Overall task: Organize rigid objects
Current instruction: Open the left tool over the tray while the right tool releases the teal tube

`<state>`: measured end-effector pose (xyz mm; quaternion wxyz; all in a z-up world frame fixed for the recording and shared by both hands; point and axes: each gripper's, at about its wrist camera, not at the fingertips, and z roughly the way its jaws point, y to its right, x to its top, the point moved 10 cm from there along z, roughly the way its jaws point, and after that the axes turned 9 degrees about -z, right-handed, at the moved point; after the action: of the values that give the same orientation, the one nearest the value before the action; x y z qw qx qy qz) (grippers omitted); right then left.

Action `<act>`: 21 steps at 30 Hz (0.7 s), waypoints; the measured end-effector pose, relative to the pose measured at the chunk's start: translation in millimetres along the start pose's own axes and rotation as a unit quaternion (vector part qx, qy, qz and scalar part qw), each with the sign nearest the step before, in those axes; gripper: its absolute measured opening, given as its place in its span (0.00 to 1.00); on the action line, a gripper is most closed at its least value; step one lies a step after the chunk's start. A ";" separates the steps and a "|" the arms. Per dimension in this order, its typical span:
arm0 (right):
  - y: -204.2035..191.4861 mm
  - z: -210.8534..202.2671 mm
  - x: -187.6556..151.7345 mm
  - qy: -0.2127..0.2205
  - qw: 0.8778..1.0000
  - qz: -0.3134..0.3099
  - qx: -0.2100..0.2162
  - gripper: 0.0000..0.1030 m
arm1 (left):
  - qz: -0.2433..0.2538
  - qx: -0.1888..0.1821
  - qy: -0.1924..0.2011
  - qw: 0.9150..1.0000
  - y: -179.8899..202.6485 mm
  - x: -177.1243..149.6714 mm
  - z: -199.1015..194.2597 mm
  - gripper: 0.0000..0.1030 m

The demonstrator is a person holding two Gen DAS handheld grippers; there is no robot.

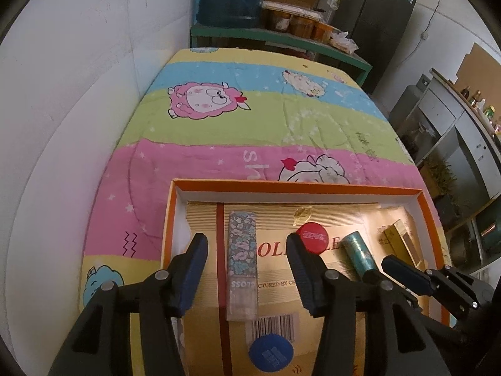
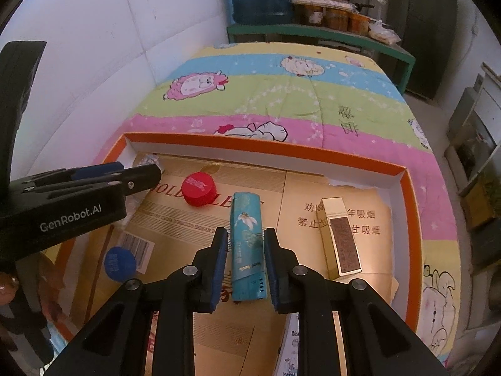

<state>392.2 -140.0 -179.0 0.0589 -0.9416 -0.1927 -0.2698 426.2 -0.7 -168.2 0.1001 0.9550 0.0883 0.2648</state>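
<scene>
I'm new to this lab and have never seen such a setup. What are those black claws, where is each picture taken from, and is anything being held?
The black claws are two hand-held grippers; a person carries one in each hand. Each has a wide-angle camera looking along its fingers, so one picture comes from the left gripper and one from the right gripper.

Both hang over an orange-rimmed box lined with gold cardboard, lying on a cartoon quilt. In it lie a floral tube, a red cap, a blue cap, a teal lighter and a gold lighter.

The left gripper stands open around the floral tube without touching it. The right gripper's pads sit close against the teal lighter, apparently gripping it.
</scene>
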 end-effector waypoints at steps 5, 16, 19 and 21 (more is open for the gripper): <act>-2.4 -11.3 -0.9 0.007 1.000 0.000 0.000 0.23 | 0.000 -0.003 0.012 1.000 2.1 -0.4 -12.4 0.51; -11.3 -30.9 -6.6 0.012 1.000 -0.004 -0.003 0.23 | 0.008 -0.003 0.025 1.000 6.3 -10.7 -38.0 0.50; -13.3 -37.6 -7.9 0.016 1.000 -0.004 -0.004 0.23 | 0.008 -0.005 0.032 0.999 7.4 -12.2 -46.5 0.50; -14.6 -41.8 -8.7 0.018 1.000 -0.004 -0.004 0.23 | 0.011 -0.004 0.037 0.999 8.5 -13.9 -53.4 0.51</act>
<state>359.3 -138.5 -148.1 0.0575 -0.9361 -0.1945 -0.2873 387.4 -4.3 -128.2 0.0979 0.9450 0.0805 0.3015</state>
